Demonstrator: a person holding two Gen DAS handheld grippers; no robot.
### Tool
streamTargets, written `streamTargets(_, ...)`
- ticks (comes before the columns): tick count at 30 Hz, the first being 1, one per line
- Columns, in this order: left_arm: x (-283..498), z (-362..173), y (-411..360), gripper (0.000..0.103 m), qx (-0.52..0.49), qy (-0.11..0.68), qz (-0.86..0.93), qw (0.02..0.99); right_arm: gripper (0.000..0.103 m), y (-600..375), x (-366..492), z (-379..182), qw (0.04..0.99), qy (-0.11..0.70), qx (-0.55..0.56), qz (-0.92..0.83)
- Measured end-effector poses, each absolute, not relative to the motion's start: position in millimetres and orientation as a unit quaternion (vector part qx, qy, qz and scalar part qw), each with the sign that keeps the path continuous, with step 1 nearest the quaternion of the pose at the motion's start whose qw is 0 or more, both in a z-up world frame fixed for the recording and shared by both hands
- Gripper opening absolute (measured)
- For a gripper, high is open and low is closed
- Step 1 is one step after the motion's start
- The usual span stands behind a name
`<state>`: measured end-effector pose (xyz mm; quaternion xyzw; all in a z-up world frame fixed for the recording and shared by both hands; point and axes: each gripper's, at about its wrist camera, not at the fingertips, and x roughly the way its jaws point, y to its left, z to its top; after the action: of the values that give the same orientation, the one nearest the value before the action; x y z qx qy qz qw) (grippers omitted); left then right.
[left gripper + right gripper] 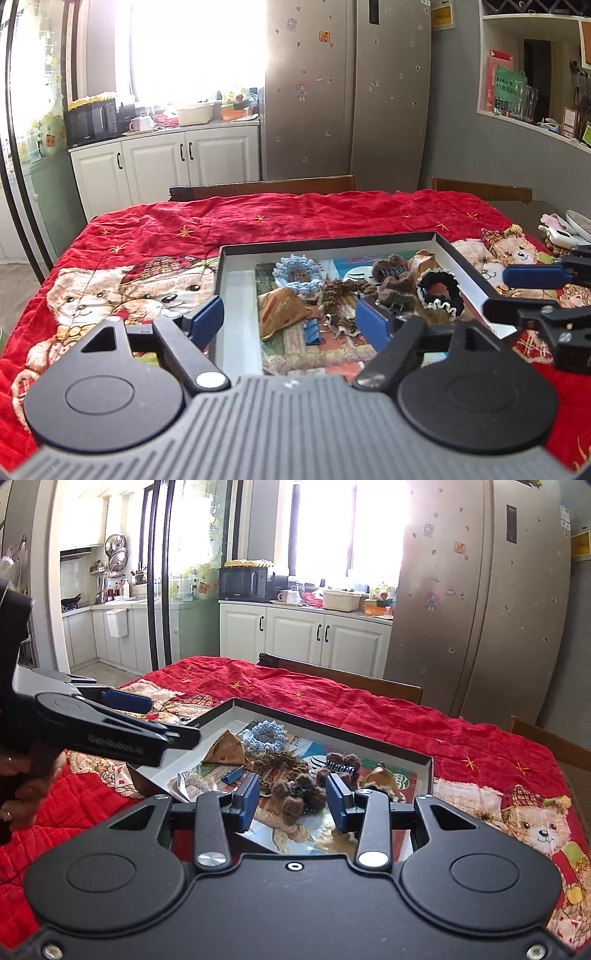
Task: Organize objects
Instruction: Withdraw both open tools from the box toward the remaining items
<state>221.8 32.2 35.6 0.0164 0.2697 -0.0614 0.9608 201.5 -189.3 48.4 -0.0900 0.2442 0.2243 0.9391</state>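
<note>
**Both grippers held above a filled tray, nothing gripped**

In the left wrist view, the left gripper (290, 321) is seen with its jaws spread wide and nothing between the blue pads. Beyond it a shallow dark-rimmed tray (332, 242) is laid on a red bear-print quilt (147, 229), its long axis running from 9 to 3 o'clock across the picture. Inside, going left to right, a tan triangular packet (282, 308) is found pointing its tip towards 11 o'clock, with a light blue knitted ring (297, 275) at 12 o'clock of it and a blue binder clip (314, 332) at 5 o'clock. A brown beaded string (340, 295) is draped at the centre, its length running roughly from 2 to 7 o'clock. Brown fuzzy hair clips (393, 280) follow, then a black scrunchie with a white frilled edge (441, 291).

At 3 o'clock the right gripper (513, 291) is seen from the side. In its own view, the jaws are shown at a narrow gap, empty, hovering over the brown clips.
</note>
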Motion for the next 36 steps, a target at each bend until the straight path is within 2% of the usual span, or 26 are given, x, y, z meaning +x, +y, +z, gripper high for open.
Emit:
streamTargets(17,153,21,44,0.088,0.020,0.268,-0.081,0.960,0.039,-223,148,36,0.938,0.265,-0.069,0.213)
streamTargets(36,121,-29,35,0.088,0.019,0.309,-0.101,0.945,0.039,-214,144,-20,0.938,0.300,-0.032,0.173)
